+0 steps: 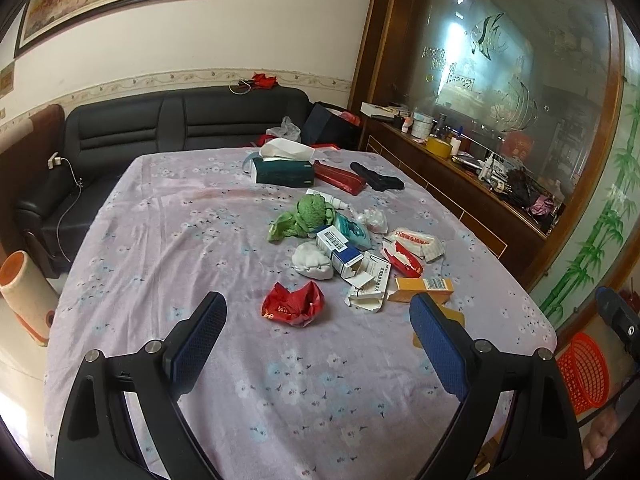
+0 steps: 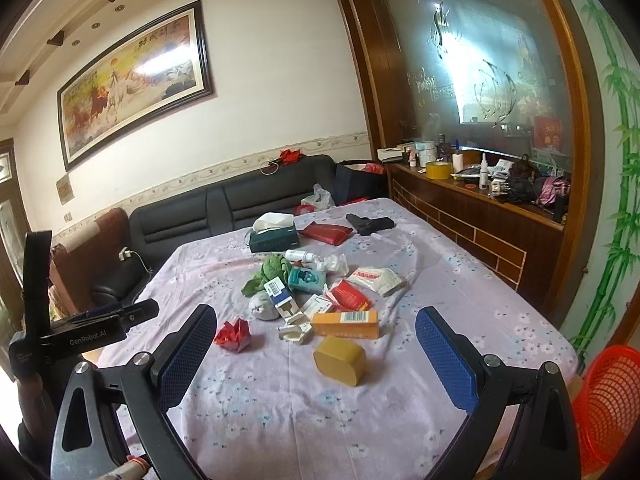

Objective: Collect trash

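Trash lies heaped mid-table point(image 1: 168, 216), ahead of both grippers. The left gripper point(image 1: 318, 312) hangs over the near cloth with its jaws wide apart and nothing between them; the right gripper point(image 2: 316, 334) does the same.

Straight ahead of the left jaws, just past the fingertips, sits a crumpled red wrapper point(image 1: 294, 305) — nothing stands between it and the opening. Beyond it come a white wad point(image 1: 312, 261), a blue-and-white box point(image 1: 338, 249) and torn white cartons point(image 1: 366, 294). An orange box point(image 1: 424, 289) lies just beyond the left gripper's right finger, its long axis running across the view, barcode end to the right.

In the right wrist view a yellow block point(image 2: 340, 360) stands nearest, inside the span of the jaws, lying lengthwise across the view. The orange box point(image 2: 346, 323) lies just behind it, also crosswise. The red wrapper point(image 2: 234, 334) sits just beyond the left finger.

Farther off: a green cloth point(image 1: 304, 216), a tissue box point(image 1: 284, 170), a red pouch point(image 1: 340, 178) and a black case point(image 1: 378, 178). An orange basket point(image 2: 608, 404) sits off the table's edge, outside the right finger. The left gripper's body point(image 2: 80, 332) shows at the far left of that view.
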`<state>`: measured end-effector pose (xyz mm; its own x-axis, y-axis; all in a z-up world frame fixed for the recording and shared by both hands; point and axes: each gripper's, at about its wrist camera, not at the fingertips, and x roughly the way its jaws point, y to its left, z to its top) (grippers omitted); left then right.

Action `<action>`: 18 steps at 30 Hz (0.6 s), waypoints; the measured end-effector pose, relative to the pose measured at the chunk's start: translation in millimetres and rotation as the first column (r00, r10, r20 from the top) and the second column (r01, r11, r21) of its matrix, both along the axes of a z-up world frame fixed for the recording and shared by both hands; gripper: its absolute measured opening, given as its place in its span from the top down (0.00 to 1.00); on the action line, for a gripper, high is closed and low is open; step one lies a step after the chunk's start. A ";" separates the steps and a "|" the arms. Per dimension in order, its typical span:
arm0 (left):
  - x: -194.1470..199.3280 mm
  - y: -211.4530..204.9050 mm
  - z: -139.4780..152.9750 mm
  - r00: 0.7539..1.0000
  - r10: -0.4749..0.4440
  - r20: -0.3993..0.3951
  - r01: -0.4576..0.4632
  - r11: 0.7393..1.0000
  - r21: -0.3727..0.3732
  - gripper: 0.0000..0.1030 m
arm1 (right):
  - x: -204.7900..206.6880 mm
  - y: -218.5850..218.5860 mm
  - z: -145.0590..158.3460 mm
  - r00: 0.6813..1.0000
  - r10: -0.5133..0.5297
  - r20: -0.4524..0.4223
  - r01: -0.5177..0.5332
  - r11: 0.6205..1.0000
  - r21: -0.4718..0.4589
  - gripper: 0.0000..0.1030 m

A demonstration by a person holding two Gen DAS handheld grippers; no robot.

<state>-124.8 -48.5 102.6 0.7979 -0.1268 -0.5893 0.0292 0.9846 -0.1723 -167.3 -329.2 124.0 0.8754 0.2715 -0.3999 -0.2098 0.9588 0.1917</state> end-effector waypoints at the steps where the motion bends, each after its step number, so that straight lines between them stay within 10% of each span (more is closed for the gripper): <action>1: 3.4 -1.1 -2.1 1.000 -0.004 -0.006 0.004 1.000 0.001 0.11 | 4.2 -1.4 -0.8 1.000 0.007 -0.006 -0.007 1.000 0.011 0.01; 18: 94.3 -8.6 -87.8 0.967 -0.032 -0.253 0.032 0.999 -0.002 0.30 | 147.9 -22.9 -76.4 0.957 0.117 -0.265 -0.078 0.985 0.155 0.09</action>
<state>-30.6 -57.1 14.8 0.6181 -0.1482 -0.7720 0.0164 0.9843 -0.1758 -19.5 -352.1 47.7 0.7052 0.4210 -0.5705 -0.2217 0.8952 0.3865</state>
